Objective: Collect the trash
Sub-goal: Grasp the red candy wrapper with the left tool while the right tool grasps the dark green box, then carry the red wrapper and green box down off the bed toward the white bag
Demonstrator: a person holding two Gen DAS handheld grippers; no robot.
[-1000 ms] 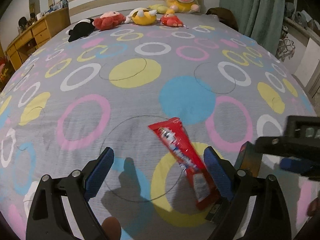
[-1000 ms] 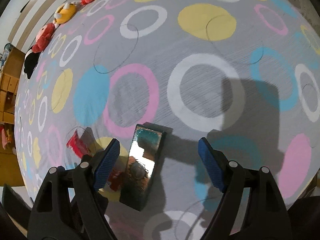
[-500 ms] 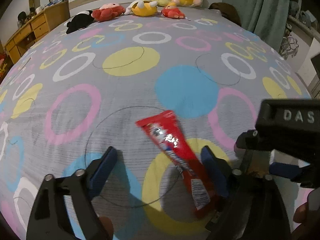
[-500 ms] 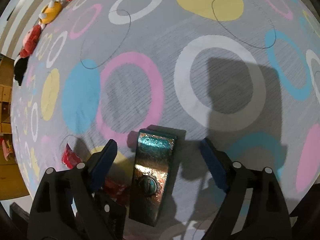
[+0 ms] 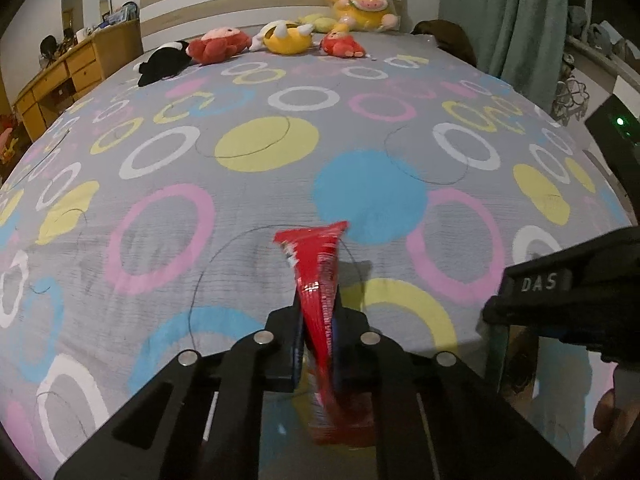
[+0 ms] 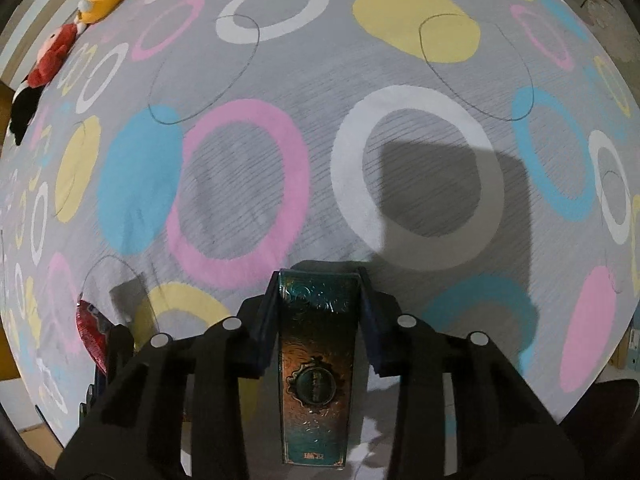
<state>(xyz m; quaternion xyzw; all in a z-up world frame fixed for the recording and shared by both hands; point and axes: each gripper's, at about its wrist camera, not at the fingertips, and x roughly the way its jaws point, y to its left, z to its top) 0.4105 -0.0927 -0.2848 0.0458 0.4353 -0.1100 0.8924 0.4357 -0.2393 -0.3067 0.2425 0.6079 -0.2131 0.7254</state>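
Note:
My left gripper [image 5: 318,320] is shut on a long red snack wrapper [image 5: 316,272]. The wrapper stands on edge between the jaws and its far end sticks out over the bed. My right gripper [image 6: 318,300] is shut on a shiny teal and copper box [image 6: 314,360], which runs lengthwise between the blue pads. The red wrapper also shows at the left of the right wrist view [image 6: 92,338], beside the left gripper's body. The right gripper's black body shows at the right of the left wrist view [image 5: 568,300].
Both grippers are over a bed with a grey cover printed with coloured rings [image 5: 280,148]. Several plush toys [image 5: 280,36] lie along the headboard. A wooden dresser [image 5: 60,76] stands at the left and a green curtain [image 5: 516,20] at the right.
Both grippers went from wide open to shut. The left closed on the red wrapper and turned it on edge. The right closed on the teal box.

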